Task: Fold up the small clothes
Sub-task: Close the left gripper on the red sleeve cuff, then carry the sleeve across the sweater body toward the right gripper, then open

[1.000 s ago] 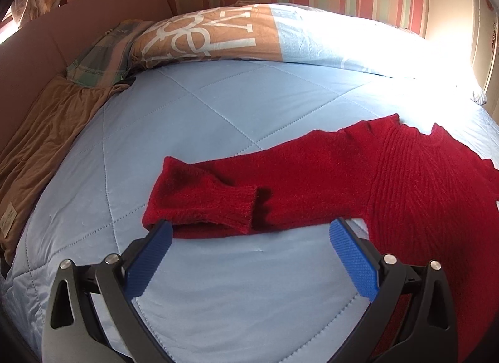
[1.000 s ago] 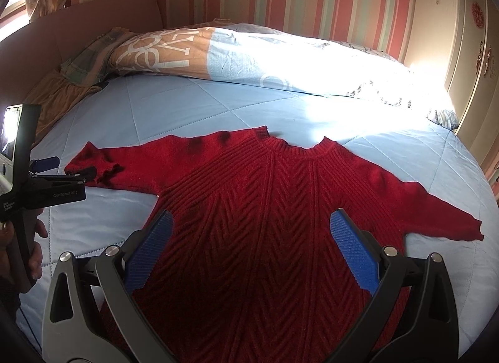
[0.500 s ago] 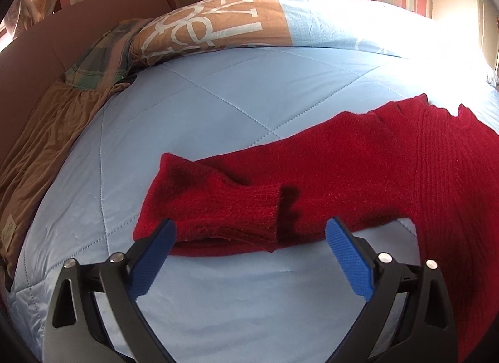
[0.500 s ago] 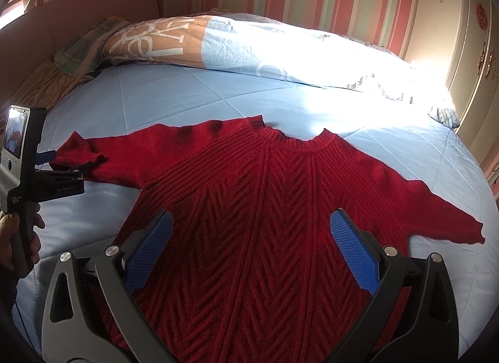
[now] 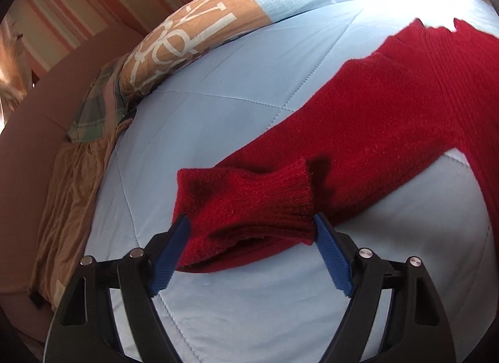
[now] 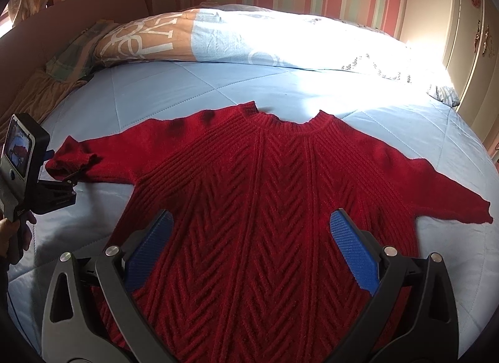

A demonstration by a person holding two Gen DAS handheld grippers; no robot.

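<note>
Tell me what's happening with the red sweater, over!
Left gripper open, straddling the doubled-back sleeve cuff. Right gripper open above the red sweater, spread flat on the blue quilt. Nothing in the way.

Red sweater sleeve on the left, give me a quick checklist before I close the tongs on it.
1. Left tongs open: ok.
2. Doubled-back sleeve cuff sits between the blue pads: ok.
3. Pads touching the knit: cannot tell.
4. Tongs catching the blue quilt underneath: cannot tell.
5. Red sweater body lies flat, other sleeve spread out: ok.
6. Right tongs open above the body, not pinning it: ok.
</note>
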